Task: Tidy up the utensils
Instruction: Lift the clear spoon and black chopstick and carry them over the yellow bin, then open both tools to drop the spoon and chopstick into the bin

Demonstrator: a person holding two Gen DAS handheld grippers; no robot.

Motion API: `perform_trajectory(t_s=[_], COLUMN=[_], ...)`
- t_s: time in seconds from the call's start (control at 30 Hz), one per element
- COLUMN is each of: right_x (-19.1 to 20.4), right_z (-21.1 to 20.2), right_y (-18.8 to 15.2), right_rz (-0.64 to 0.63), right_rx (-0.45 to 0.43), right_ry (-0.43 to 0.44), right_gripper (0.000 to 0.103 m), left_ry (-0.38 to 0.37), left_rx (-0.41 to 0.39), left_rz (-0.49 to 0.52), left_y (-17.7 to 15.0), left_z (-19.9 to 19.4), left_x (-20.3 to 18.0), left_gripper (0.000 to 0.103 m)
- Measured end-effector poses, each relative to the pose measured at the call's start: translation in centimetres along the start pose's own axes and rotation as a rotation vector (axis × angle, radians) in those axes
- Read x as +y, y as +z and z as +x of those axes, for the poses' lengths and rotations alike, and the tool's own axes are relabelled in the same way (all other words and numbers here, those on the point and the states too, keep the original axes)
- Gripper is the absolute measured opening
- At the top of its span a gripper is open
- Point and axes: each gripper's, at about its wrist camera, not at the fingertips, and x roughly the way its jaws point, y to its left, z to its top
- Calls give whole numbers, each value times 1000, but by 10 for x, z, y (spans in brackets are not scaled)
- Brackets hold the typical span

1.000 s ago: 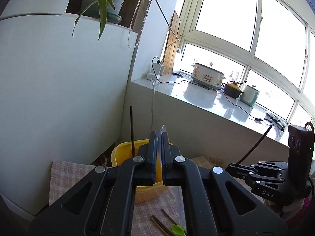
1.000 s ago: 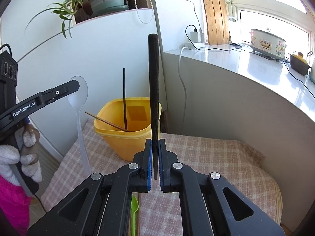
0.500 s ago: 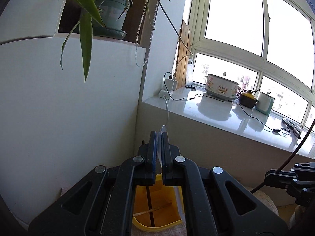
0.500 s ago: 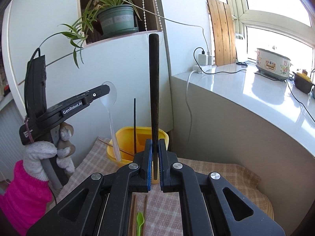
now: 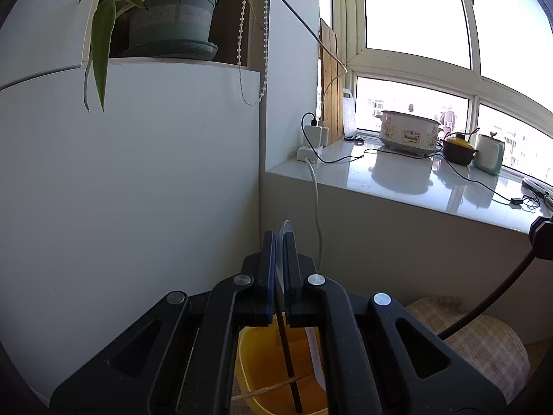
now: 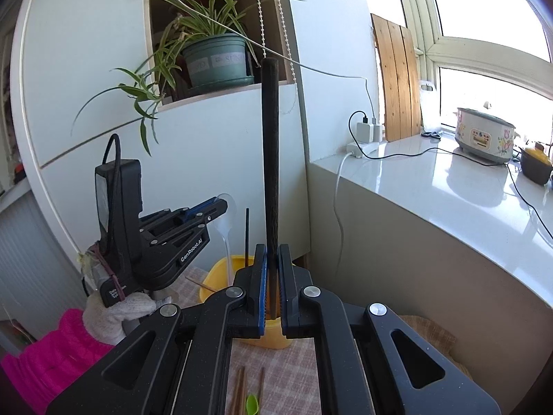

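My left gripper (image 5: 280, 238) is shut on a clear plastic spoon (image 5: 285, 230), whose handle hangs down into the yellow bin (image 5: 255, 377) right below it. The right wrist view shows the same left gripper (image 6: 221, 205) with the clear spoon (image 6: 226, 231) above the yellow bin (image 6: 216, 271). A black chopstick (image 5: 288, 356) and a pale wooden stick (image 5: 273, 385) stand in the bin. My right gripper (image 6: 272, 252) is shut on a dark chopstick (image 6: 269, 173) held upright, nearer than the bin. Its tip (image 5: 541, 231) and that dark chopstick (image 5: 490, 301) show at the right edge.
Brown chopsticks (image 6: 240, 390) and a green spoon (image 6: 251, 403) lie on the checked cloth (image 6: 293, 373). A white cabinet (image 5: 138, 190) with a potted plant (image 6: 216, 60) stands behind the bin. The ledge (image 6: 449, 186) to the right carries a cooker (image 6: 484, 135) and cables.
My left gripper has moved forward over the yellow bin, so the spoon's handle now hangs inside it. My right gripper has risen with the dark chopstick, and the bin sits lower in its view.
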Motion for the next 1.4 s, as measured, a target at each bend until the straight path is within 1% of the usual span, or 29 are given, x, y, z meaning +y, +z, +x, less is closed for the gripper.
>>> perform_trajectory(t_s=[0.2, 0.43, 0.8, 1.0, 1.03, 1.1, 1.13, 1.17, 1.2, 1.23, 1.27, 1.4], right_x=[1, 7, 15, 14, 14, 13, 13, 13, 14, 15, 16, 16], right_z=[26, 52, 78, 83, 83, 81, 79, 78, 77, 75, 72, 62], right_y=[0, -13, -33, -38, -39, -40, -40, -41, -39, -40, -41, -43], right_rz=[-2, -15, -42, -47, -44, -41, -41, -42, -44, -45, -45, -36], right_rx=[24, 80, 134, 156, 154, 157, 157, 155, 154, 150, 145, 135], right_ry=[-18, -25, -49, -64, -64, -63, -65, -68, -71, -70, -72, -72], right_gripper=[4, 4, 4, 4, 4, 4, 5, 10, 14, 20, 22, 22], left_ry=[17, 25, 16, 15, 16, 17, 17, 17, 15, 14, 13, 6], left_rx=[-1, 3, 36, 50, 52, 50, 48, 48, 47, 45, 44, 32], left_rz=[-2, -5, -4, -6, -5, -5, -7, -9, -9, -9, -11, -13], left_y=[-3, -6, -20, -22, -21, -22, -21, -21, -21, -20, -20, -20], left_z=[-1, -4, -6, -10, -11, -14, -16, -17, -19, -21, -23, -34], left_x=[7, 10, 11, 11, 11, 10, 10, 10, 10, 10, 9, 7], left_gripper=[1, 1, 1, 1, 2, 10, 19, 27, 27, 27, 27, 27])
